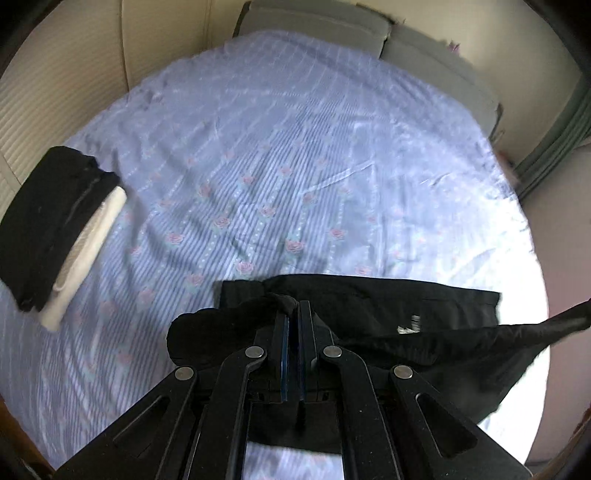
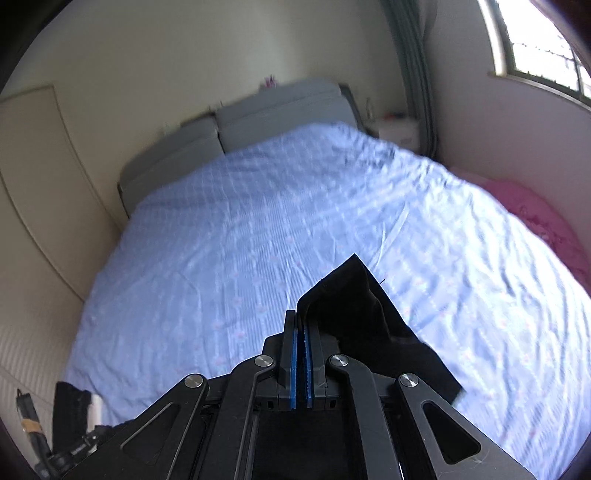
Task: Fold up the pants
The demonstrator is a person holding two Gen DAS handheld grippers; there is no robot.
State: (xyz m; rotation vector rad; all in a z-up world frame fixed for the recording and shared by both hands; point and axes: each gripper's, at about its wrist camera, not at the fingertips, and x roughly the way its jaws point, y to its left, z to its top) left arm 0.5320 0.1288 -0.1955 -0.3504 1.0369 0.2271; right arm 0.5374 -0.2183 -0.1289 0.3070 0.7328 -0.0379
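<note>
Black pants (image 1: 391, 314) lie across the near edge of the bed, with a small white logo showing. My left gripper (image 1: 294, 308) is shut on a bunched fold of the pants at their left end. A lifted strip of the pants stretches off to the right edge of the left wrist view. My right gripper (image 2: 300, 317) is shut on the pants (image 2: 354, 306); a pointed corner of black cloth sticks up past the fingers, raised above the bed.
The bed has a blue striped sheet with pink roses (image 1: 277, 155). A folded stack of black and white clothes (image 1: 55, 225) sits at the bed's left edge. Grey pillows (image 1: 332, 29) lie at the head. A pink blanket (image 2: 535, 214) lies at the right.
</note>
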